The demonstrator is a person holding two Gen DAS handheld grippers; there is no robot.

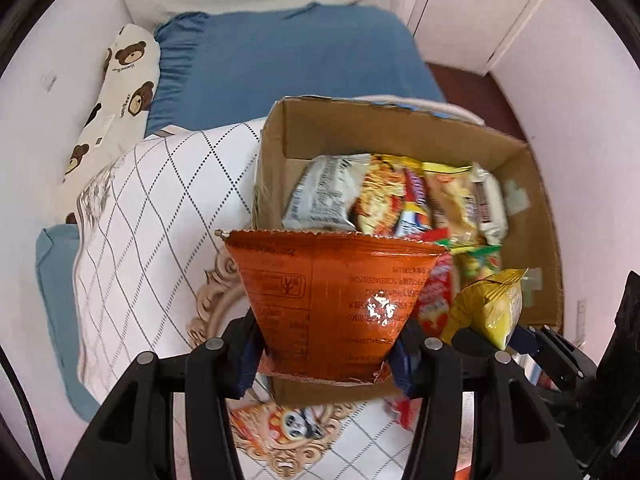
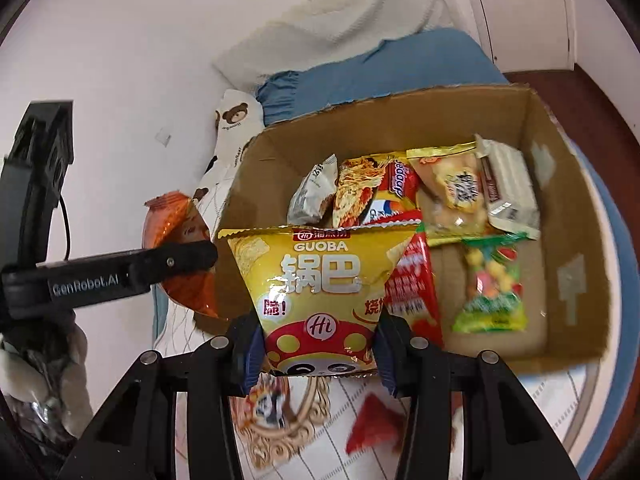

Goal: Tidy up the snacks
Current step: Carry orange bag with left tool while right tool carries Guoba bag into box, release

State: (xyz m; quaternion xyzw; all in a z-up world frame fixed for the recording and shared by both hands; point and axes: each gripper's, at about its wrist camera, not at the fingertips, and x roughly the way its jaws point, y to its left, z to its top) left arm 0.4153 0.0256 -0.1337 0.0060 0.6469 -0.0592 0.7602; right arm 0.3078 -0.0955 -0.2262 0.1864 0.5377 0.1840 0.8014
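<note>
A cardboard box (image 1: pixel 536 208) (image 2: pixel 576 208) sits on a bed and holds several snack packets (image 1: pixel 384 200) (image 2: pixel 452 192). My left gripper (image 1: pixel 324 360) is shut on an orange snack bag (image 1: pixel 332 296), held above the box's near left corner; the bag also shows in the right wrist view (image 2: pixel 180 220). My right gripper (image 2: pixel 316 356) is shut on a yellow Guoba snack bag (image 2: pixel 320 288), held above the box's near edge; it shows in the left wrist view (image 1: pixel 492 308). A red packet (image 2: pixel 412 280) lies in the box behind it.
The box rests on a white quilt with a diamond pattern (image 1: pixel 160 216) over a blue sheet (image 1: pixel 288 60). A bear-print pillow (image 1: pixel 120 92) lies at left. A red triangular packet (image 2: pixel 372 428) and a panda-print packet (image 2: pixel 268 404) lie on the quilt below the grippers. White wardrobe doors (image 1: pixel 480 8) stand behind.
</note>
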